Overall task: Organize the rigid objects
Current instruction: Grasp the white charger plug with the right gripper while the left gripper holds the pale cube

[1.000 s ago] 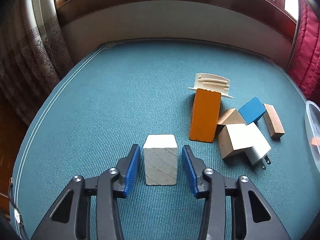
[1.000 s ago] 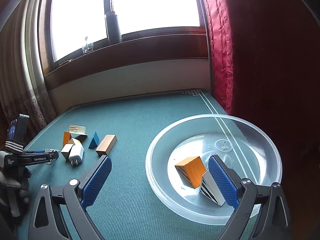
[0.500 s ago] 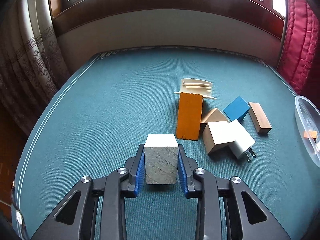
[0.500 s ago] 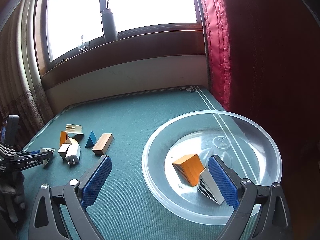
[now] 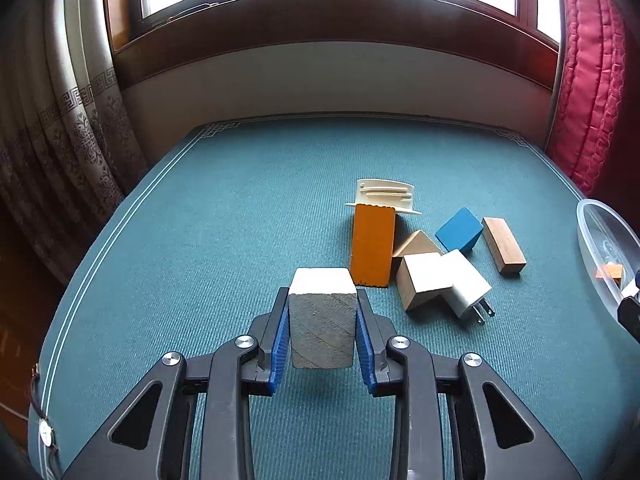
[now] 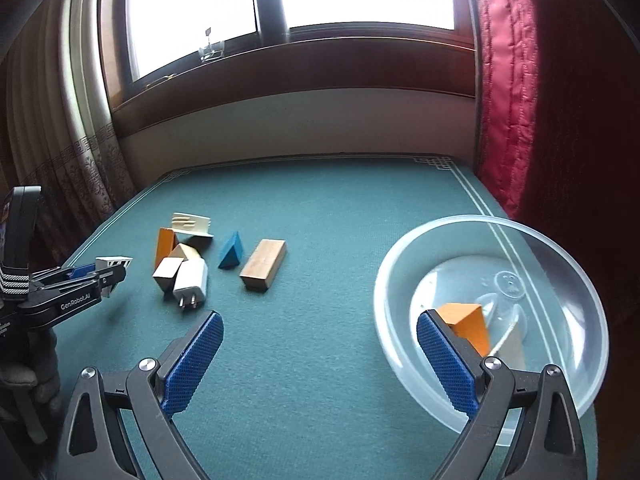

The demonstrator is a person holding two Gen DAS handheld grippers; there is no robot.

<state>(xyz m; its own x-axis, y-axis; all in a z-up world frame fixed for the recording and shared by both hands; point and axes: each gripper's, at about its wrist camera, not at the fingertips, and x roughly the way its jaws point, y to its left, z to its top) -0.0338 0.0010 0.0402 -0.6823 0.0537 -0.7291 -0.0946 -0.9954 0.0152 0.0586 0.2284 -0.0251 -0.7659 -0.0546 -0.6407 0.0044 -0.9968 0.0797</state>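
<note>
My left gripper (image 5: pixel 322 322) is shut on a pale wooden block (image 5: pixel 322 312), held just above the teal tablecloth; from the right wrist view it shows at the far left as the left gripper (image 6: pixel 114 270) with the block (image 6: pixel 113 262) at its tip. Loose pieces lie grouped beyond: an orange block (image 5: pixel 373 245), a cream plastic part (image 5: pixel 384 195), a blue wedge (image 5: pixel 459 229), a brown wooden bar (image 5: pixel 503 250), a white plug adapter (image 5: pixel 466 283) and a tan block (image 5: pixel 422 280). My right gripper (image 6: pixel 318 354) is open over bare cloth, left of the clear bowl (image 6: pixel 576 364).
The bowl holds an orange wedge (image 6: pixel 466 322) and a pale wedge (image 6: pixel 514 346). A red curtain (image 6: pixel 560 100) hangs at the right, patterned curtains (image 5: pixel 60 132) at the left. The table's edges run along the wall under the window sill, where a dark bottle (image 6: pixel 272 8) stands.
The left gripper closed on the pale block and lifted it slightly. The right gripper swung left, so the bowl now sits at its right and the loose pieces show nearer the middle.
</note>
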